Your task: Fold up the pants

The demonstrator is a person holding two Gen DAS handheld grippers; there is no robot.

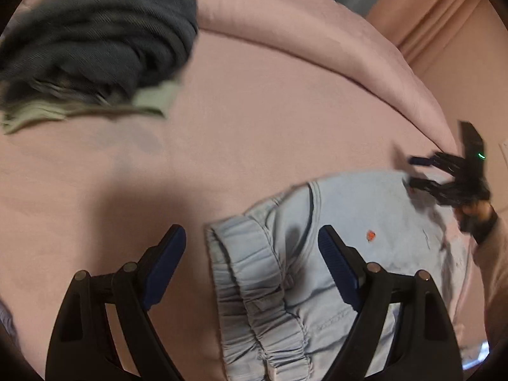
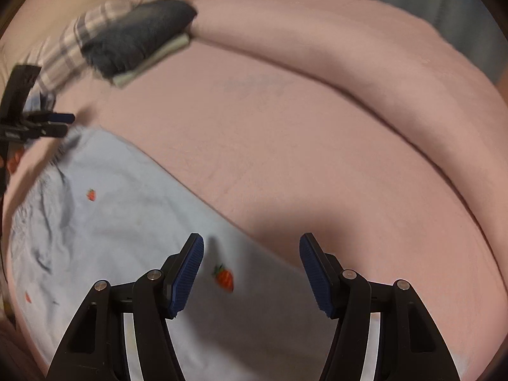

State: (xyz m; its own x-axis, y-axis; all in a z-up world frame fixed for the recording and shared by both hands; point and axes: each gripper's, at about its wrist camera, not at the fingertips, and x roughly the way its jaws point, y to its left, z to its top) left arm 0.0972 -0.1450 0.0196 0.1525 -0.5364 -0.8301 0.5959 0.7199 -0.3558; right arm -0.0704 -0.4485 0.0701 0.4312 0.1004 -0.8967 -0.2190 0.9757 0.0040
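Light blue pants with small red strawberry prints lie folded on a pink bedsheet. Their gathered elastic waistband sits between the fingers of my left gripper, which is open above it and holds nothing. In the right wrist view the pants spread to the lower left. My right gripper is open over their edge near a strawberry print, holding nothing. The right gripper also shows in the left wrist view at the pants' far edge. The left gripper shows in the right wrist view.
A pile of dark grey and pale green folded clothes lies at the far left of the bed, also in the right wrist view next to a plaid cloth. A rolled pink duvet runs along the far side.
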